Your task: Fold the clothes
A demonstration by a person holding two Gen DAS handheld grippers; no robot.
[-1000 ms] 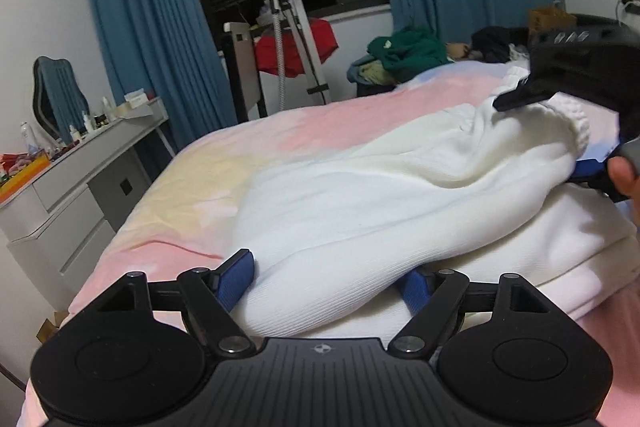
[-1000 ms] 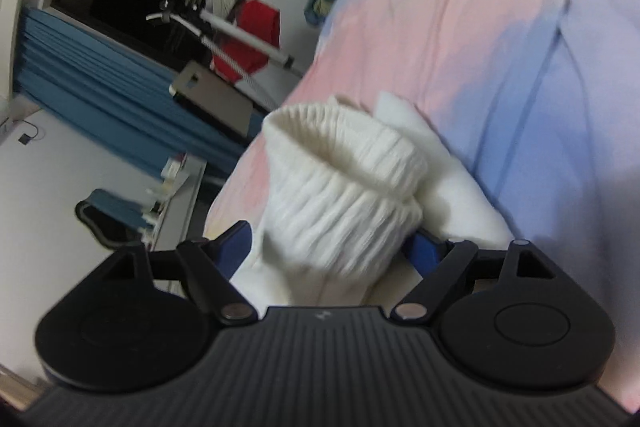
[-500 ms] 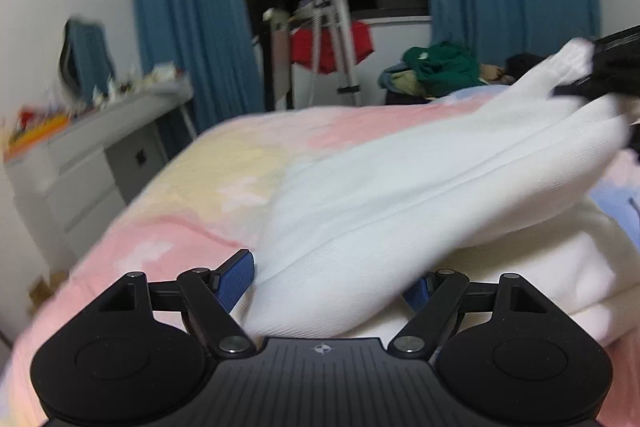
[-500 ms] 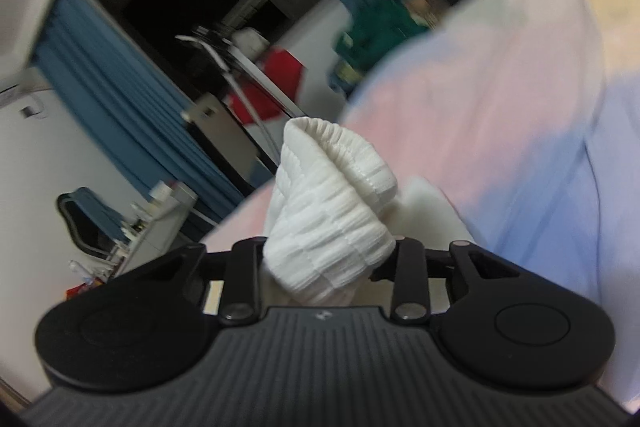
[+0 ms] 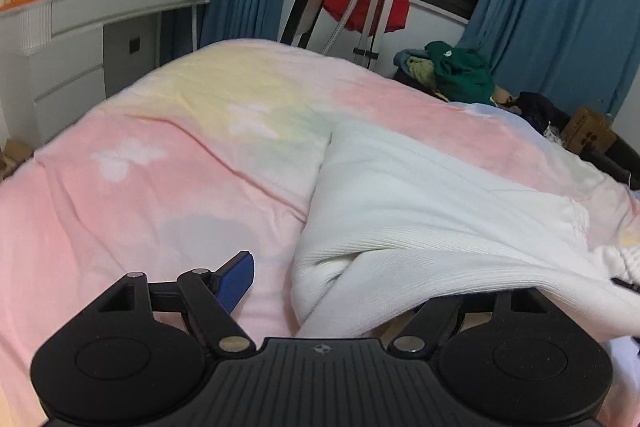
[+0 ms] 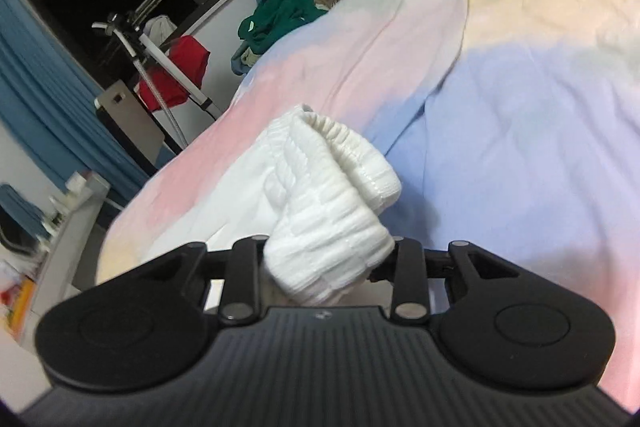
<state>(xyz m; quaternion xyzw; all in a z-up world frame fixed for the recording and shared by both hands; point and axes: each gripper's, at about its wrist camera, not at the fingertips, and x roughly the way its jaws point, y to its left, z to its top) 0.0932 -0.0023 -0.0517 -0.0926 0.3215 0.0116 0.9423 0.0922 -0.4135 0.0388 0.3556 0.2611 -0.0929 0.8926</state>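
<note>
In your left wrist view, the white sweater (image 5: 420, 211) lies over the right finger of the left gripper (image 5: 340, 287), so you cannot see that pad. The sweater also runs out of the frame at the right edge. In your right wrist view, the ribbed cuff (image 6: 332, 211) hides both pads of the right gripper (image 6: 326, 259). The dresser (image 6: 60, 227) at the lower left is blurred, and you cannot tell the small things on it.
</note>
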